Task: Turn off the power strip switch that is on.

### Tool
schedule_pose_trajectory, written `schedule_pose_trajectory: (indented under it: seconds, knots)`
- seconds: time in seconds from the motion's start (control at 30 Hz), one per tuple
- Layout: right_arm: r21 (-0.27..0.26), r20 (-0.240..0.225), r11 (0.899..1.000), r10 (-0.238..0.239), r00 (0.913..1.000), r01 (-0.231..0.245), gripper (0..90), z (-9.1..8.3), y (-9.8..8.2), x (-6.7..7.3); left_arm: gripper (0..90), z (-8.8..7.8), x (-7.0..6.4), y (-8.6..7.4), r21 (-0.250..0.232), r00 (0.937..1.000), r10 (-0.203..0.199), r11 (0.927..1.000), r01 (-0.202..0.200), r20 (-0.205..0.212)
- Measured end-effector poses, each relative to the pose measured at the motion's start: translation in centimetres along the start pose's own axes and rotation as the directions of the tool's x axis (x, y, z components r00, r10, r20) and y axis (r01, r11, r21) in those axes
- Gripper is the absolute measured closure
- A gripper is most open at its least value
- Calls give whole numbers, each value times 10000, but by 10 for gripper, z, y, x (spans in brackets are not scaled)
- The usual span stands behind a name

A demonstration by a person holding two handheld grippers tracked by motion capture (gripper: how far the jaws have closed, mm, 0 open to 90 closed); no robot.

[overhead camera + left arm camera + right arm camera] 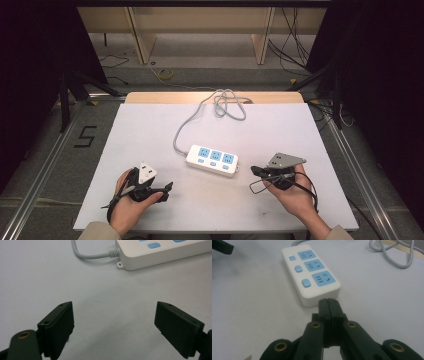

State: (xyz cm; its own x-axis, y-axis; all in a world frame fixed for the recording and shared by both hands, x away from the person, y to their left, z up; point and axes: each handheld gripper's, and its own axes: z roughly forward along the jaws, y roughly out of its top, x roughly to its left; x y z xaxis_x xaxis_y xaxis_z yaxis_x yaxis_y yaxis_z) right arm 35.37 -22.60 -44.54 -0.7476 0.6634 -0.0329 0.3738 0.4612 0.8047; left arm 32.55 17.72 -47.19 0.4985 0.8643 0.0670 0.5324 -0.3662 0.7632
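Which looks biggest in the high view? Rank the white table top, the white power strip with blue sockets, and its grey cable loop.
1. White table top, by far.
2. White power strip with blue sockets.
3. Grey cable loop, close to the strip; it lies farther from the camera, so this order is unsure.

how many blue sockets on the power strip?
3. On the power strip they sit in a row along its top: one at the cord end, one in the middle, one at the far end. None look hidden.

Right gripper [328,302] with its two black jaws pressed together, tips just short of the near end of a white power strip [310,273] with three blue sockets and three blue buttons. Its grey cable [392,255] loops at upper right; the dark object [222,247] at upper left is probably the other gripper.
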Motion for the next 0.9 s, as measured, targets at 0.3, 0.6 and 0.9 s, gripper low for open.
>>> schedule_pose_trajectory:
  seconds: [0.3, 0.6, 0.9]
  knots:
    - [16, -6, 10000, -29, 10000, 29, 900, 3, 4, 1, 159, 0, 0, 0, -7, 10000, 12, 10000, -12, -4]
    - [18, -23, 10000, -17, 10000, 17, 900, 4, 6, 2, 159, 0, 0, 0, -12, 10000, 4, 10000, -4, -1]
    - [35, -68, 10000, -70, 10000, 70, 900, 7, 11, 3, 159, 0, 0, 0, -12, 10000, 2, 10000, -2, -2]
